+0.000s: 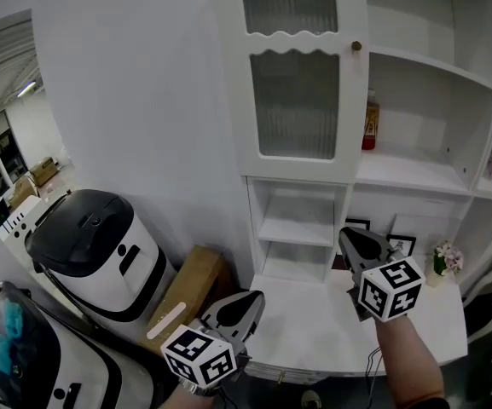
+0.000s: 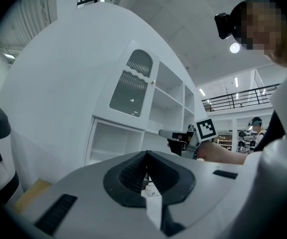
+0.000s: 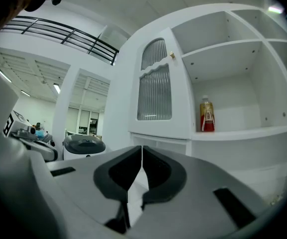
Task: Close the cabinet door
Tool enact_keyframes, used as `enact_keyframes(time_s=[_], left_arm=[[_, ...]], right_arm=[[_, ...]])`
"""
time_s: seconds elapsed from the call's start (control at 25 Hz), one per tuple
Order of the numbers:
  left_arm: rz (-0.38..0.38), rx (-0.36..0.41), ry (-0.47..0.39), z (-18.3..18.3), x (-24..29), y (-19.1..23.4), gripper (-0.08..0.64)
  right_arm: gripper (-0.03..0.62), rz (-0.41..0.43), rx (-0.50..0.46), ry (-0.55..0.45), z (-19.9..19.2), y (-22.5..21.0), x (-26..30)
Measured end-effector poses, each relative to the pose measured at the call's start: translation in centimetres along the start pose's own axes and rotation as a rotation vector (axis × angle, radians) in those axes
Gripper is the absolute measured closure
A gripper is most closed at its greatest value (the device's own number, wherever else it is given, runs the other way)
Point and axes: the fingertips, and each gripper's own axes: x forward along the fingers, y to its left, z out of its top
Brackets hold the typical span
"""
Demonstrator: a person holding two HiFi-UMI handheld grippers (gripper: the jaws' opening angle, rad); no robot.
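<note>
The white cabinet door [image 1: 295, 66], with ribbed glass and a small brass knob [image 1: 356, 46], covers the upper left compartment; I cannot tell whether it sits fully flush. It also shows in the right gripper view as the door [image 3: 155, 86]. My right gripper [image 1: 354, 241] is shut and empty, held level over the counter below the door, pointing at the cabinet. My left gripper [image 1: 246, 305] is shut and empty, lower and further left, near the counter's front corner. In their own views, the right gripper [image 3: 142, 148] and the left gripper [image 2: 146, 156] both have their jaws together.
Open shelves to the door's right hold a red bottle [image 1: 370, 124]. Framed pictures [image 1: 399, 245] and a small flower pot [image 1: 444, 258] stand on the white counter [image 1: 314, 331]. A white and black machine [image 1: 96, 245] and a cardboard box [image 1: 190, 292] stand left of the cabinet.
</note>
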Motion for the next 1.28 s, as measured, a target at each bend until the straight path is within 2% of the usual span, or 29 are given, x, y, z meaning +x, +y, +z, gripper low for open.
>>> enact_keyframes(time_s=[0.28, 0.88, 1.16, 1.28], left_arm=[[-0.016, -0.024, -0.003, -0.3, -1.7, 0.2, 0.555], [-0.064, -0.006, 0.038, -2.3, -6.5, -1.2, 0.555], [-0.069, -0.026, 0.025, -2.9, -7.3, -3.3, 0.555], [-0.057, -0.028, 0.014, -2.9, -7.6, -4.6, 0.555]], right_arm=[[0.583, -0.008, 0.035, 0.002, -1.1, 2.5, -2.5], [0.584, -0.035, 0.086, 0.011, -3.4, 9.0, -7.9], [0.584, -0.055, 0.055, -0.004, -3.1, 10.1, -11.3], [0.584, -0.042, 0.073, -0.003, -3.6, 10.0, -12.8]])
